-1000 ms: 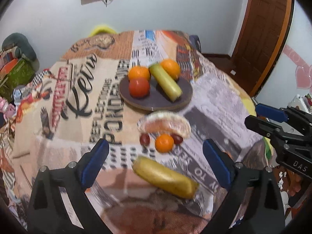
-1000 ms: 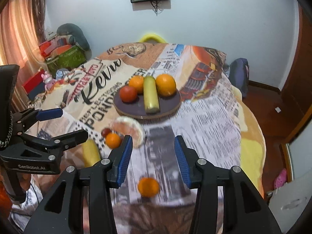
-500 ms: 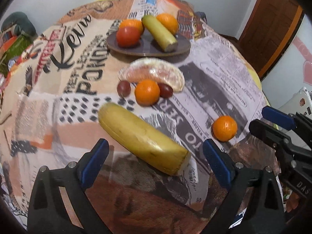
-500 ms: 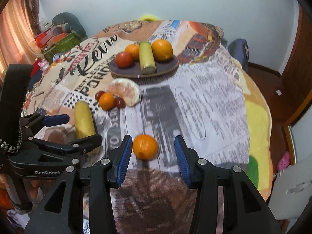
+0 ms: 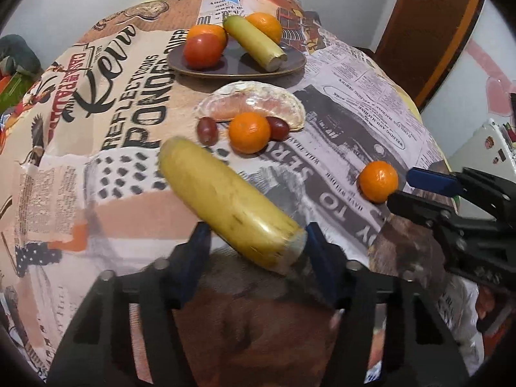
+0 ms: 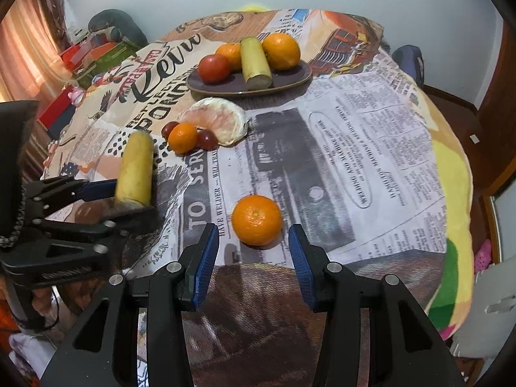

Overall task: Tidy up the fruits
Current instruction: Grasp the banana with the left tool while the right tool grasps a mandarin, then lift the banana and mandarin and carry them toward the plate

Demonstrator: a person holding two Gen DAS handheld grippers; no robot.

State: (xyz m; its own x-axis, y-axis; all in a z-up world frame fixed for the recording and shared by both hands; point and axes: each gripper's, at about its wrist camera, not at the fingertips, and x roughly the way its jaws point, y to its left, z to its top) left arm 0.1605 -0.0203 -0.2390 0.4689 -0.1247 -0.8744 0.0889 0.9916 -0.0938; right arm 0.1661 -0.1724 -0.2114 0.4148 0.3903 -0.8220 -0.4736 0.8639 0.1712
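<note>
The left gripper [image 5: 254, 242] is closing its fingers across the near end of the banana [image 5: 225, 200], whose long axis points away. The right gripper [image 6: 254, 259] is partly open and empty, the orange [image 6: 257, 220] just ahead.

even indoor light, fisheye-warped edges, slight motion blur

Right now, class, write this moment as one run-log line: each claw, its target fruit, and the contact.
left claw: closing round yellow banana | right claw: open, astride loose orange mandarin, no contact
</note>
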